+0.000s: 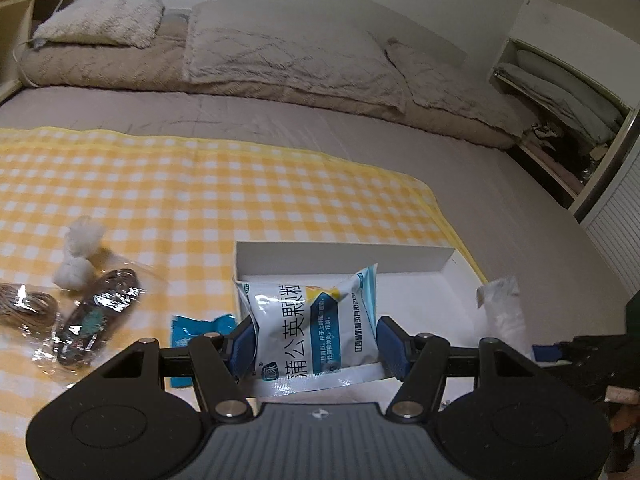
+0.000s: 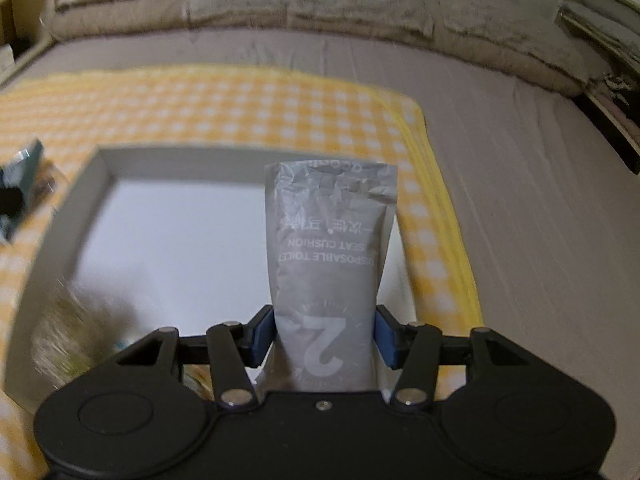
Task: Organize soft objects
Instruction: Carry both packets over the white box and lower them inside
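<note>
- The bed (image 1: 280,128) fills the far scene, its pillows and folded quilt along the far edge.
- A yellow checked cloth (image 1: 192,184) covers the near part of the bed and carries everything to be sorted.
- The white box (image 2: 168,240) sits open on the near right part of that cloth; its floor looks bare in the right wrist view, apart from a blurred brownish shape at its near left corner that I cannot identify.
- The left gripper (image 1: 316,340) pinches a white-and-blue sachet (image 1: 316,320) by its two side edges. The sachet's long axis runs away from the jaws, and its far end hangs above the box's near left wall.
- The right gripper (image 2: 324,336) pinches a grey seat-cushion pack (image 2: 328,256) the same way. The pack stands straight out from the jaws over the right half of the box, so this hand looks the better placed for a drop.
- Left of the box lie loose items: a cellophane-wrapped dark bundle (image 1: 98,316), a coil of twine (image 1: 24,308), white fluff (image 1: 80,256), and a blue packet (image 1: 200,332) close to the left jaw.
</note>
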Demonstrator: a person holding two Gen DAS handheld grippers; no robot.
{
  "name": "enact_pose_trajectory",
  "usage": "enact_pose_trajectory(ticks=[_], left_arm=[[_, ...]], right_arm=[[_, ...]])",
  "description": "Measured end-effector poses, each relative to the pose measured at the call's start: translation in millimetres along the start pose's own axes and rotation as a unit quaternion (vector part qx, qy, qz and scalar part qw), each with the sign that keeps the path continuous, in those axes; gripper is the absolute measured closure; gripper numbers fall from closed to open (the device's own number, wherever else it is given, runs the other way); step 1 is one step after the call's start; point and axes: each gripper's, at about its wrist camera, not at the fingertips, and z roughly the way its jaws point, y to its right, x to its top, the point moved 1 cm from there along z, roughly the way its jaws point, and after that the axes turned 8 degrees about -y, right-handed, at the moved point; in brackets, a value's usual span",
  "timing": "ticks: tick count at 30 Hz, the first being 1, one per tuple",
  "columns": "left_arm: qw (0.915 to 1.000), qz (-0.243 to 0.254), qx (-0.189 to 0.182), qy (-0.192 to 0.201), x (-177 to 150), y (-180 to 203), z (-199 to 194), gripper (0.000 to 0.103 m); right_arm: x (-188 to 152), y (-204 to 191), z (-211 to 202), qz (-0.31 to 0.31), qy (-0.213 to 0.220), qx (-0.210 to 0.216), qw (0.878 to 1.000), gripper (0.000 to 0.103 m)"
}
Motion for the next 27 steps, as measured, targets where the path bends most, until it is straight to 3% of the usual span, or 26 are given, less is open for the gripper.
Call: enact_pose_trajectory(ticks=[9,15,20,23,25,27], left_arm=[[0.9994,-0.01,-0.025,-0.022,1,9,24,0.039],[0.9991,-0.014,-0.022,-0.032,4,8,42,0.039],[0.9988,-0.038,-0.017,-0.027,8,-2,54,0.038],[0.9986,-0.045,-0.015,-0.024,10,-7,58,0.028],[0.9982,-0.052,-0.015,-0.027,10,-9,60,0.027],[0.9976,-0.056,-0.021,-0.035,10,-11,60,0.019]], right_arm=[[-15,15,33,-0.014,-0.058,-0.008,0.998,0.047],[-20,17,43,-0.015,-0.074,0.009,0.997,0.041],[-18,17,43,-0.004,-0.067,0.023,0.998,0.024],[-17,15,42,-0.003,-0.061,0.023,0.998,0.023],[-16,14,41,-0.003,-0.059,0.023,0.998,0.022],[-16,14,39,-0.001,-0.057,0.028,0.998,0.022]])
